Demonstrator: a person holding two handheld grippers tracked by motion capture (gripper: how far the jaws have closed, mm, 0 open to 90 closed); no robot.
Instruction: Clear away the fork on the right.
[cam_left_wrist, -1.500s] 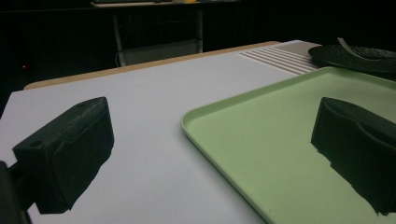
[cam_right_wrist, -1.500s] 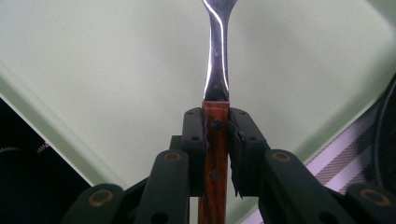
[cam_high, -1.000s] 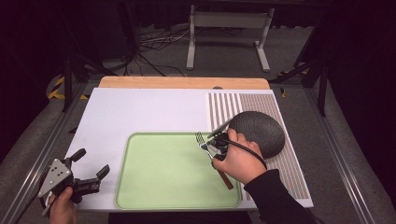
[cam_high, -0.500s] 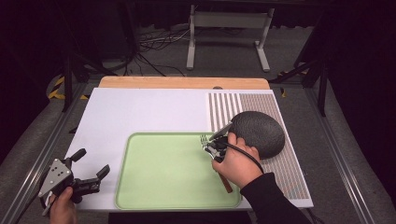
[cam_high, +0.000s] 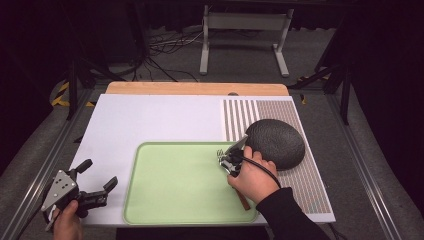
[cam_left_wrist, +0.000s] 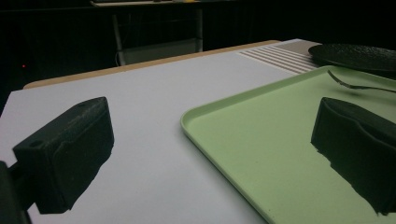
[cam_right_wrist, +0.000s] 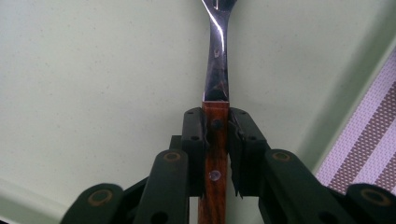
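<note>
Resting at the table's near-left corner, the left gripper (cam_high: 98, 187) is held in a hand (cam_high: 68, 223) that the bottom edge of the high view cuts off; its jaws stand spread apart with nothing between them, one over the white mat (cam_high: 150, 120), the other towards the pale green tray (cam_high: 175, 185). In the left gripper view those same black jaws frame the tray's rim (cam_left_wrist: 205, 107), and the fork's tines (cam_left_wrist: 348, 84) show faintly at the far right, dim against the dark textured plate (cam_left_wrist: 359, 53). Moving right in the high view, the right gripper (cam_high: 231, 161) sits over the tray's right side, its jaws clamped on a fork (cam_high: 220, 151); the right hand (cam_high: 255, 180) covers most of the wooden handle, leaving a brown end poking out below. The right gripper view shows the jaws pinching the handle (cam_right_wrist: 215, 140) just below the metal neck, the tines cropped at the top. The plate (cam_high: 276, 142) lies on the striped placemat (cam_high: 310, 185), just beside the gripper.
</note>
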